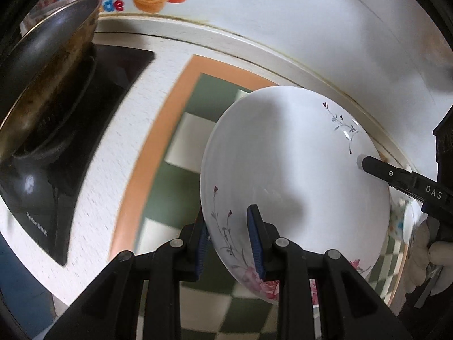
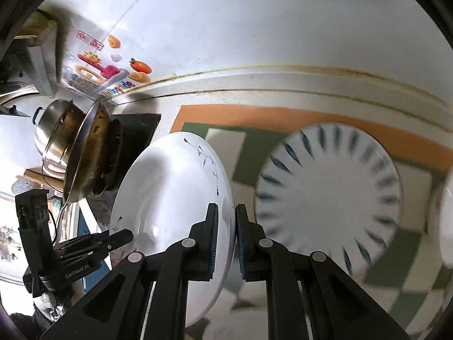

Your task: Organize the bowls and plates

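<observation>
A white plate with a pink flower pattern (image 1: 294,175) is held tilted above the checkered mat, gripped by both grippers at opposite rims. My left gripper (image 1: 230,240) is shut on its near rim. My right gripper (image 2: 226,238) is shut on the same plate (image 2: 170,212) at its other rim; its fingertip shows in the left wrist view (image 1: 371,164). A white plate with blue radial strokes (image 2: 328,192) lies flat on the mat to the right. A white dish's edge (image 2: 444,221) shows at far right.
A green-and-white checkered mat with an orange border (image 1: 175,141) covers the counter. A black stove (image 1: 73,130) with a dirty wok (image 1: 48,65) stands at the left. A steel pot (image 2: 53,136) sits beyond it. The white wall with stickers (image 2: 113,65) is behind.
</observation>
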The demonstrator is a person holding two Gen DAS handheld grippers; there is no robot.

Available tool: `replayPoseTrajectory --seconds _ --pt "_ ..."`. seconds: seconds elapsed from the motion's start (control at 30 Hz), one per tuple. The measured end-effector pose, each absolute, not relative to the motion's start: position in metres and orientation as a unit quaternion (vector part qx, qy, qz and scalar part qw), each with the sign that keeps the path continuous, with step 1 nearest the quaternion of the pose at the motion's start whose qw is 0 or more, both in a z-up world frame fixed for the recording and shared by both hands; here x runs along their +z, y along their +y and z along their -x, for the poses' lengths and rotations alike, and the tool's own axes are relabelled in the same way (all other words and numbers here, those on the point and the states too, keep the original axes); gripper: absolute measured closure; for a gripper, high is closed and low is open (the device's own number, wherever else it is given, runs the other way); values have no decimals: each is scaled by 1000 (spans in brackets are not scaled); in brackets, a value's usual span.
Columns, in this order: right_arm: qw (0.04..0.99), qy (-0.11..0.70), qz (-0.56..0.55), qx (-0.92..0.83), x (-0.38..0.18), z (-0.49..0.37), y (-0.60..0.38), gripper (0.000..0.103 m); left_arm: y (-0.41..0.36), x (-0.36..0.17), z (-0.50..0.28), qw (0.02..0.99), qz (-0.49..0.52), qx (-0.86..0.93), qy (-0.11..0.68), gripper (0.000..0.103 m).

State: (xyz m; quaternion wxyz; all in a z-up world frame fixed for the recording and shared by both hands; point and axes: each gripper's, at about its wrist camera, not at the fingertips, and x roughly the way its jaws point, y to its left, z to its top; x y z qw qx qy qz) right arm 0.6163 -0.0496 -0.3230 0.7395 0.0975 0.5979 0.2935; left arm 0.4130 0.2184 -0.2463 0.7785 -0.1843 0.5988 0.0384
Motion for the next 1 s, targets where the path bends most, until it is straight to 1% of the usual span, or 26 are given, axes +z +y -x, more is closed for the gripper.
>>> replayPoseTrajectory --seconds 0.27,0.53,0.83,1.0 --pt "755 587 -142 257 -314 -544 -141 89 151 -231 -381 783 149 -13 603 79" --pt "752 595 -184 216 -342 -476 -219 89 92 -244 -359 773 104 -54 624 79" --pt "731 619 -211 193 -395 -432 -250 89 63 -288 -348 743 78 -55 662 79" --pt "726 628 -205 191 -409 -427 -249 89 56 -301 -349 737 57 -46 672 79"
